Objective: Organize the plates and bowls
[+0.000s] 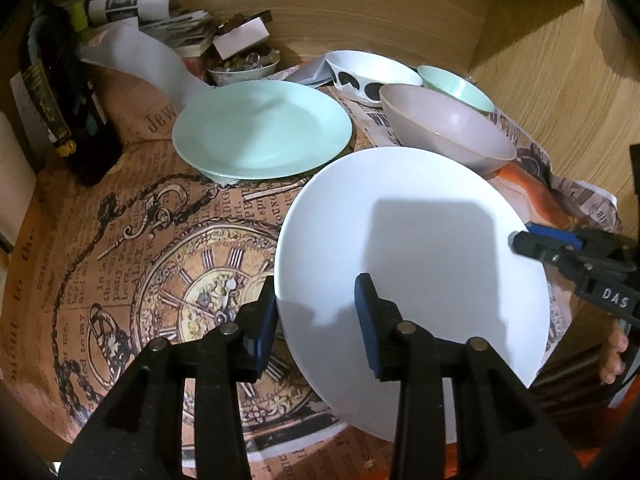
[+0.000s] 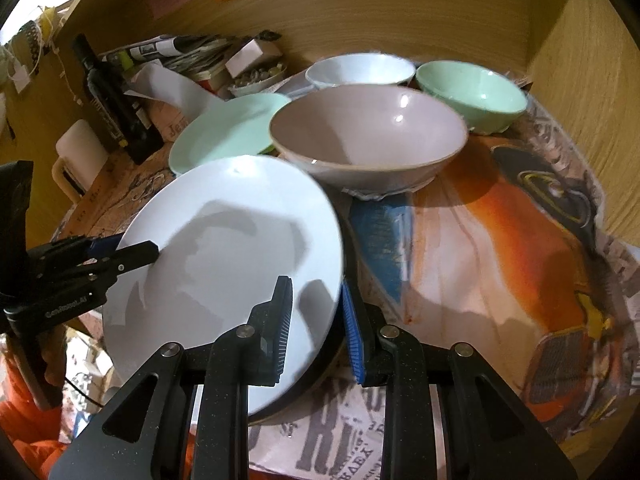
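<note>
Here, the white plate [image 1: 412, 240] sits tilted over the printed paper table cover [image 1: 120, 240], held at two edges. The right gripper [image 2: 316, 328] is clamped on the plate's rim at about five o'clock in its own view. The left gripper [image 1: 316, 320] straddles the opposite rim, its jaws apart with a gap at the pads. At eleven o'clock lies the mint plate [image 1: 262, 130]; at one o'clock, the pink bowl [image 1: 448, 126].

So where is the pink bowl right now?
The pink bowl sits mid-table, just behind the white plate, with the mint plate to its left and the mint bowl behind-right.
</note>
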{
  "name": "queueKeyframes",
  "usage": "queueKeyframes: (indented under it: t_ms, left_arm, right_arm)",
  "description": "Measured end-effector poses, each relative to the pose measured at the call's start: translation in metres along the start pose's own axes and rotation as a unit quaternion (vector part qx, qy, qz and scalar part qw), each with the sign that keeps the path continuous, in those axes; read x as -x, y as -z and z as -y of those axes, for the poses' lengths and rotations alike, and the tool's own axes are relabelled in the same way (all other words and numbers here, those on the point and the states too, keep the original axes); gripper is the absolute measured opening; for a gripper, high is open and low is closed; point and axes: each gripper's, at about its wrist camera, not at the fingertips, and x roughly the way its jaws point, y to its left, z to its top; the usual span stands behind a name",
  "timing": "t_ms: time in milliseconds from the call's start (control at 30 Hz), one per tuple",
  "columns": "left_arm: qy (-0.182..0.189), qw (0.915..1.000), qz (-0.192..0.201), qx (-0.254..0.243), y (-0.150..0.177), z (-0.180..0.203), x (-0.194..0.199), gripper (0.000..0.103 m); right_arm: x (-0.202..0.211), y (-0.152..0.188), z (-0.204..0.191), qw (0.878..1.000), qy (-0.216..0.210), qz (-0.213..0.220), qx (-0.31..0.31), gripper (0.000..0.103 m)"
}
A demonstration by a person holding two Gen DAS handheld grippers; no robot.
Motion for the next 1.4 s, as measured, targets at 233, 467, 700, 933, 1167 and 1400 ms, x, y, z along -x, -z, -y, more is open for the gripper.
queueKeyframes:
  t_ms: [233,467,700,933,1167,1400]
  left_arm:
    - [0.009,1.0,-0.001,-0.001,-0.003,0.002,-0.006,0.039]
    - [0.005,0.9999,0.011,0.003,-0.005,-0.003,0.003,0.042]
    - [-0.015,0.997,0.074,0.016,-0.016,-0.017,0.039,0.055]
    - [-0.034,0.9882,0.145,0.035,-0.031,-0.038,0.077,0.068]
    - [-0.058,0.9757,0.208,0.039,-0.047,-0.053,0.102,0.087]
    - [-0.07,0.9692,0.232,0.046,-0.069,-0.069,0.102,0.095]
  right_arm:
    - [0.002,0.002,0.002,1.0,0.014,0.005,0.004,0.025]
    - [0.016,-0.01,-0.007,0.999,0.017,0.037,0.017,0.025]
    - [0.03,-0.032,-0.02,0.996,0.003,0.08,0.026,0.032]
    - [0.042,-0.057,-0.034,0.991,-0.014,0.127,0.031,0.043]
    - [0.049,-0.084,-0.047,0.984,-0.027,0.17,0.035,0.061]
    - [0.034,-0.116,-0.051,0.984,-0.033,0.172,0.036,0.062]
